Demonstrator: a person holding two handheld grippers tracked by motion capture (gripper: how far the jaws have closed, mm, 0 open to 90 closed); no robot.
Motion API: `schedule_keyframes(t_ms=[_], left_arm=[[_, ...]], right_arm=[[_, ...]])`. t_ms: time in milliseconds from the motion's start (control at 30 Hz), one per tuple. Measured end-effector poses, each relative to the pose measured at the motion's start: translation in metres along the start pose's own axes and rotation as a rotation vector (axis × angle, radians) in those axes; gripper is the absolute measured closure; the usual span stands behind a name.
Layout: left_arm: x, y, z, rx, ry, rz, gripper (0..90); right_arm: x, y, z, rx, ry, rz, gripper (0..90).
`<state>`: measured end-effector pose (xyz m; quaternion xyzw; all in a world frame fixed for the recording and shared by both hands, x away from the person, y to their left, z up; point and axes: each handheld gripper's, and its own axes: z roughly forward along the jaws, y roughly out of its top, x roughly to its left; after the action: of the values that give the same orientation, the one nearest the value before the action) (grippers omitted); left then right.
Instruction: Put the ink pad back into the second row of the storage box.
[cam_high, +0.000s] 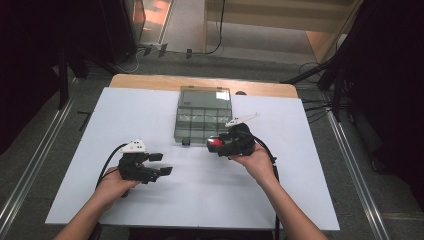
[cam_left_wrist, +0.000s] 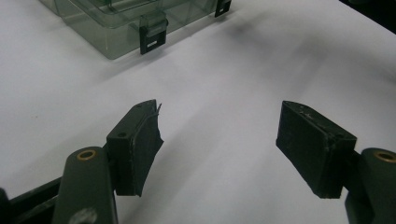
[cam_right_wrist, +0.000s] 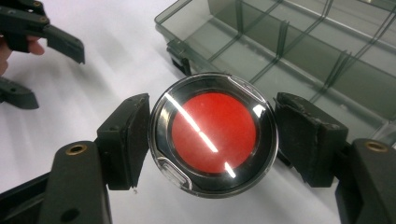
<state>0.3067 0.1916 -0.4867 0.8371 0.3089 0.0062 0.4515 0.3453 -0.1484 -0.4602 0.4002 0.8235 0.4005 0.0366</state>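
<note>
your left hand (cam_high: 112, 186) rests low on the table, its left gripper (cam_high: 162, 163) level, jaws spread wide with nothing between them. your right hand (cam_high: 258, 161) is raised farther forward, the right gripper (cam_high: 216, 145) pointing left, its pads (cam_right_wrist: 133, 140) clamped on a round red-centred disc (cam_right_wrist: 214, 133).

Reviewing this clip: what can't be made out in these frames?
- Round red-centred case between the right gripper pads: its underside and contents, hidden by the glossy lid.
- Organizer box: compartment contents too small in the high view; far end cut off in the right gripper view.
- Left gripper: body cut off by the frame's bottom edge.
</note>
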Motion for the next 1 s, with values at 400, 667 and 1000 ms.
schedule_keyframes(t_ms=[400, 667, 1000], left_arm=[[0.001, 0.0, 0.0, 0.001, -0.002, -0.002, 29.9], [0.001, 0.0, 0.0, 0.002, 0.001, -0.005, 29.9], [0.001, 0.0, 0.0, 0.002, -0.004, -0.005, 29.9]], right_arm=[[-0.012, 0.019, 0.005, 0.006, -0.017, 0.015, 30.9], [-0.02, 0.03, 0.009, 0.007, -0.031, 0.031, 30.9], [-0.03, 0.037, 0.019, 0.021, -0.047, 0.051, 30.9]])
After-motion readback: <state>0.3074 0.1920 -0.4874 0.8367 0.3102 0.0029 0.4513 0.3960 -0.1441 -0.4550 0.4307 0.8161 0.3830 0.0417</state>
